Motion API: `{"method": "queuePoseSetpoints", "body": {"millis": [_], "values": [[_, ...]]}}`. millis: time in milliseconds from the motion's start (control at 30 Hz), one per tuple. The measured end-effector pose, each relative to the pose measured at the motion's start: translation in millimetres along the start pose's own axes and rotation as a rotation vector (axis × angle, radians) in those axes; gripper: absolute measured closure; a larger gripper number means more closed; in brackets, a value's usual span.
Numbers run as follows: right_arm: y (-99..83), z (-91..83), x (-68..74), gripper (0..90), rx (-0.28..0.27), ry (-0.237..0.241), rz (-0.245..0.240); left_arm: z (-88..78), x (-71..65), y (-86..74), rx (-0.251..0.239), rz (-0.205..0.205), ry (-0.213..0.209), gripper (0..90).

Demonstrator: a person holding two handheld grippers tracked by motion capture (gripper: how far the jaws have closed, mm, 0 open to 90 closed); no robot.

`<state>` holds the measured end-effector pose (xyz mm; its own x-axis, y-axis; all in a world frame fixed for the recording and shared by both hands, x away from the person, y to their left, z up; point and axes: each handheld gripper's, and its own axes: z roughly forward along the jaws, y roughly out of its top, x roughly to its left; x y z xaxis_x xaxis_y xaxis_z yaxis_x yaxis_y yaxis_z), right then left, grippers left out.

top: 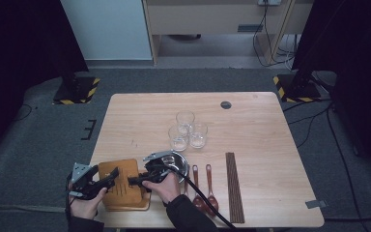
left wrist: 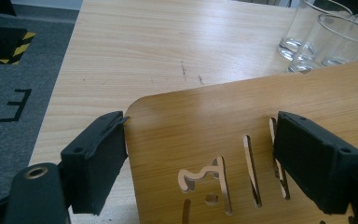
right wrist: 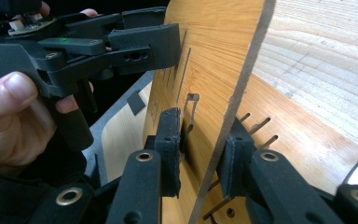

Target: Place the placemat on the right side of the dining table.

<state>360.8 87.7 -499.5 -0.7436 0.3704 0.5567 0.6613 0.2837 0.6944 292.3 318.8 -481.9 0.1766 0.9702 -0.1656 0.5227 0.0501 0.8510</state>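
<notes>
A thin wooden board point(top: 125, 192) with cut-out slots lies at the table's near left corner, on top of a second slotted board point(right wrist: 303, 144). My left gripper point(top: 112, 175) is shut on the upper board's left corner; in the left gripper view the board point(left wrist: 205, 116) runs between its jaws. My right gripper point(top: 131, 181) comes in from the right and straddles the same board's edge point(right wrist: 223, 121), with a pad against each face. In the right gripper view the board is raised off the lower one, and the left gripper point(right wrist: 168, 44) clamps its far end.
Three empty glasses point(top: 187, 129) stand mid-table, and they also show in the left gripper view point(left wrist: 321, 37). A metal bowl point(top: 178, 160) sits just right of my right hand. Two wooden spoons point(top: 203, 186) and dark chopsticks point(top: 234, 186) lie near the front edge. The table's left edge is close.
</notes>
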Motion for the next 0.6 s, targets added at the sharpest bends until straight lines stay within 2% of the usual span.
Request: {"method": "queuePoseSetpoints", "body": {"millis": [233,367,500,533,600], "values": [[-0.9,-2.4,-3.7,78.8,-0.019,0.045,0.043,-2.3,-0.4,1.1,-0.017,-0.003,-0.01,17.2],[-0.4,-4.3,-4.2,81.5,-0.024,0.069,0.049,-4.2,-0.5,1.8,-0.028,-0.007,-0.018,17.3],[-1.1,-5.8,-6.4,85.6,-0.029,0.111,0.076,-5.8,-1.1,2.4,-0.044,-0.013,-0.029,18.2],[-1.5,-6.0,-6.6,86.8,-0.027,0.136,0.091,-5.8,-1.8,2.5,-0.046,-0.007,-0.026,19.3],[-1.8,-5.8,-6.3,86.9,-0.029,0.128,0.078,-6.3,-1.9,2.9,-0.047,0.0,-0.027,19.3]]}}
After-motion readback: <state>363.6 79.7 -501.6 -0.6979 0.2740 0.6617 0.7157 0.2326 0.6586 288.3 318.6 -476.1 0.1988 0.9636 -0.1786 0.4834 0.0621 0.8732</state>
